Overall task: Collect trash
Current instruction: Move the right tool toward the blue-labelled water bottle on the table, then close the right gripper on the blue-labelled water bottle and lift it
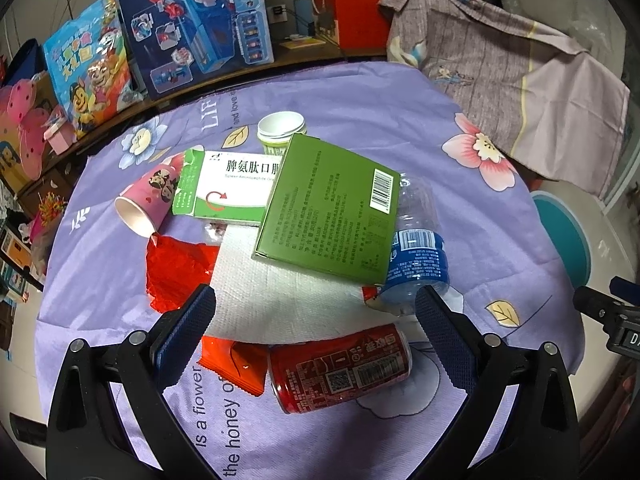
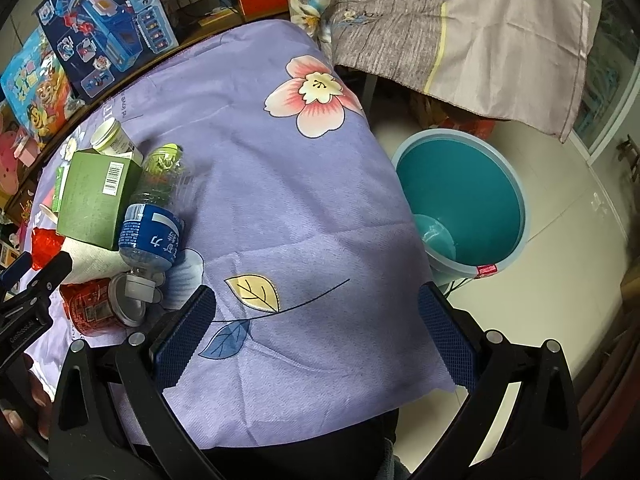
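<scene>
The green box (image 1: 326, 208) hides half the clear bottle (image 1: 416, 256) beside it, both grippers (image 1: 316, 320) (image 2: 316, 320) gape empty, and right of it bare purple cloth (image 2: 288, 208) runs to the table edge.

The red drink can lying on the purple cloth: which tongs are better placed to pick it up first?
Left. The left tongs stand open directly over the red drink can. The right tongs, also open, face bare purple cloth and the teal plastic bin.
</scene>
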{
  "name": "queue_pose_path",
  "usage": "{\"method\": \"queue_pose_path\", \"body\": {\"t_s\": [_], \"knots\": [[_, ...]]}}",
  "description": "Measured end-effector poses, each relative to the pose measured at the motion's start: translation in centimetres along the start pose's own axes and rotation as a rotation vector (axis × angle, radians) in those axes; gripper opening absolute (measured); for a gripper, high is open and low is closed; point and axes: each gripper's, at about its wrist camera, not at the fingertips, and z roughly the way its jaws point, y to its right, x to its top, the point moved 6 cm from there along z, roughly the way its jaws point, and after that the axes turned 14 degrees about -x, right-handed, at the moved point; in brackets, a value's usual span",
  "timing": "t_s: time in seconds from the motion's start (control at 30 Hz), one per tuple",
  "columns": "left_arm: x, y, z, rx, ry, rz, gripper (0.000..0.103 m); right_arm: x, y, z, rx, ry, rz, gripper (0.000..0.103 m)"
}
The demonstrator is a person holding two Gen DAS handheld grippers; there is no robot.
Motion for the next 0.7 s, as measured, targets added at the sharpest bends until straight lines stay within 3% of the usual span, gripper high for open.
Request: {"method": "queue_pose_path", "body": {"t_s": [0.53,0.7], "knots": [[-0.1,-0.3,0.1,-0.005,-0.004,-0.002,0.100,0.0,-0.1,-0.1,-0.006,0.000,-0.004,0.097],[-0.2,-2.0,0.5,-0.010,-0.024,-0.030,0.100,0.1,-0.3,0.2,0.000,-0.013,-0.005,0.097]]}}
